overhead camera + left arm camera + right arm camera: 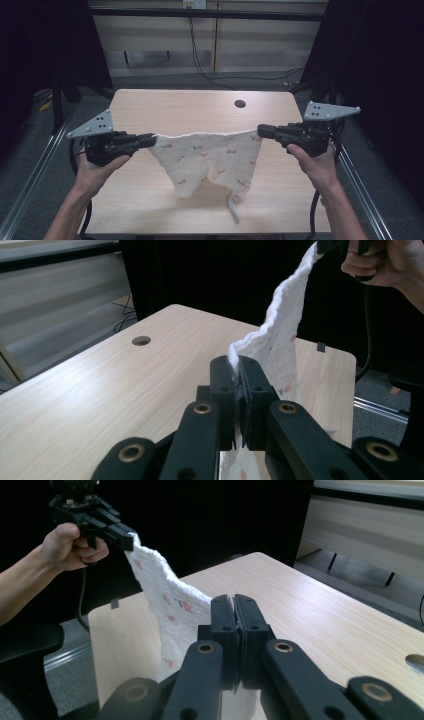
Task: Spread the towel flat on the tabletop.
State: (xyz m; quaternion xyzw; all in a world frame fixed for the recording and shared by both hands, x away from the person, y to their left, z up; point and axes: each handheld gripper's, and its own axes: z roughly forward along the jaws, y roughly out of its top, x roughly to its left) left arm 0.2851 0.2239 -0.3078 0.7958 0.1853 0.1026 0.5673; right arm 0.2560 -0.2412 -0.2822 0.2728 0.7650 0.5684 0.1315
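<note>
The small white garment [207, 160], printed with little red flowers, hangs in the air over the middle of the table [150, 107], stretched by its top edge between the two pairs of tongs. That top edge is its long axis at this moment: it runs nearly level and parallel to the near edge of the table, from the left tongs [150, 140] across to the right tongs [263, 131]. Below that line the cloth drops in two lobes toward the near edge, and a thin white strip trails from the lower right lobe; its lowest parts look to touch or nearly touch the tabletop, though I cannot tell for certain.

The left tongs are clenched on the left end of the edge; in the left gripper view the jaws stand pressed together with a fold of cloth pinched between them. The right tongs [234, 605] are likewise clamped tight on the right end, with the fabric rising away from them toward the other hand.

Each hand is therefore at one end of the garment, equally near it, with the cloth lying inward from both. Whatever comes next, laying it flat or folding it, likely turns on keeping that edge taut and level while the hanging part meets the table.

The round hole [240, 104] near the far edge lies well apart from the cloth.
</note>
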